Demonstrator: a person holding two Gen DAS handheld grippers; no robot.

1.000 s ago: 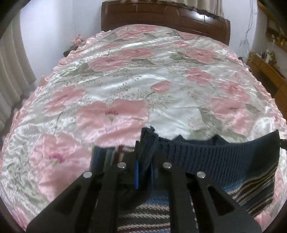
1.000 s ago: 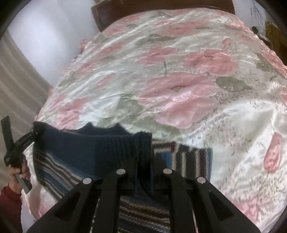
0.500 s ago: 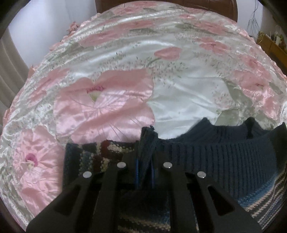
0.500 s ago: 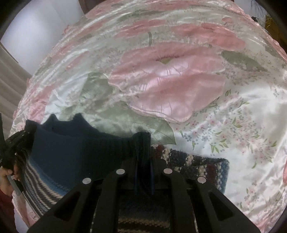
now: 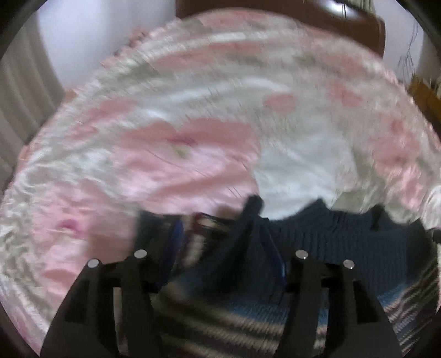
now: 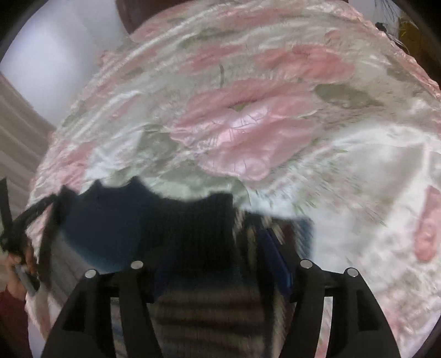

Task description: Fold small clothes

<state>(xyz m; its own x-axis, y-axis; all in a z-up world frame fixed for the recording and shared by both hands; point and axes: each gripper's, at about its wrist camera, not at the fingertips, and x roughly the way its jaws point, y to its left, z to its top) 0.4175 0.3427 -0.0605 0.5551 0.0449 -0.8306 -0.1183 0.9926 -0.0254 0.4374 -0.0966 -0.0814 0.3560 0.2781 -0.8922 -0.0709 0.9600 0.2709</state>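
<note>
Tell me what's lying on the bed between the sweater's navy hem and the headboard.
Nothing but bare floral bedspread: the left wrist view shows open satin from the sweater up to the headboard. The right wrist view agrees, though both are blurred.

The left hand-held gripper [image 5: 223, 247] is seen with its jaws spread wide apart, the blue-lined fingers [image 5: 172, 247] angled outward; nothing is pinched between them. The right hand-held gripper [image 6: 220, 256] is likewise shown with its jaws parted, one blue pad [image 6: 275, 253] being visible on the right side. In the right wrist view, a hand [image 6: 16, 272] above a red sleeve [image 6: 11, 325] is seen wrapped around the left gripper's handle at the far left edge. Both views are blurred.
</note>
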